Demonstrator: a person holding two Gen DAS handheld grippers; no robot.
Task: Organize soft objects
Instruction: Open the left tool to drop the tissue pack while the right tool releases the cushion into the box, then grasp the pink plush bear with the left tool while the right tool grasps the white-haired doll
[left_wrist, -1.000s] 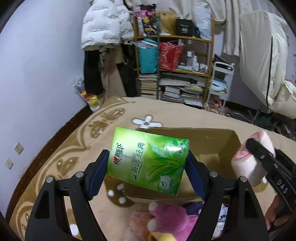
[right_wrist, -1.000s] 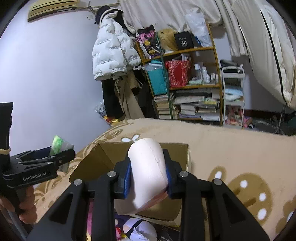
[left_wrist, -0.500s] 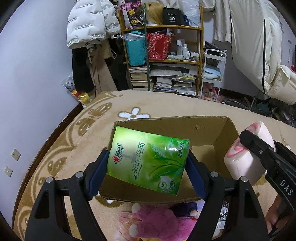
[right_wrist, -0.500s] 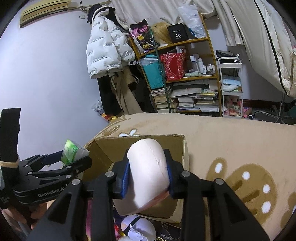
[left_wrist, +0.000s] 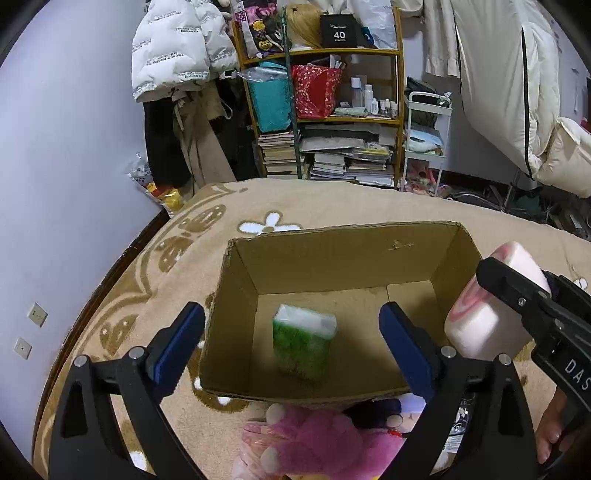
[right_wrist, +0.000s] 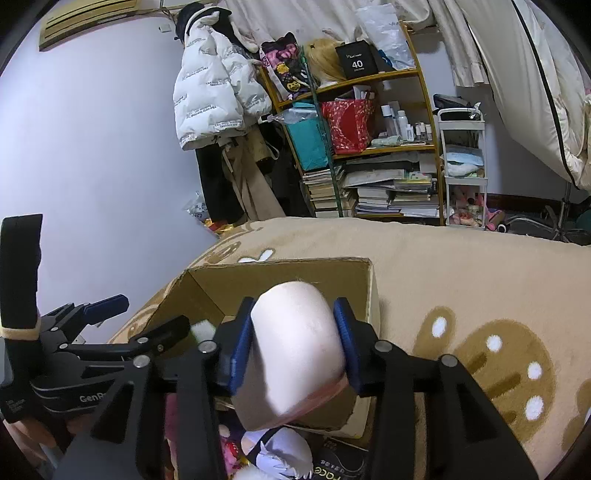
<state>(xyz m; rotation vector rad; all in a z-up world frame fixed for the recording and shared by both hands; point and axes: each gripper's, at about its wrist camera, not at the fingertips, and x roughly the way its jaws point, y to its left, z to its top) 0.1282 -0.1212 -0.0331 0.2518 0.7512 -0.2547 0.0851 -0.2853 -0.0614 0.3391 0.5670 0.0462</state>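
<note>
Beige patterned carpet (left_wrist: 332, 206) fills the floor ahead of me, with the cardboard box (left_wrist: 343, 258) standing open-topped on it to collect the soft things. Inside it the green tissue pack (left_wrist: 303, 347) looks blurred, perhaps mid-fall. Over the box my left gripper (left_wrist: 291, 336) is spread wide and empty, while my right gripper (right_wrist: 293, 345) clenches the white-and-pink soft roll (right_wrist: 295, 339) at the box's right edge, ready, I judge, to drop next.
</note>
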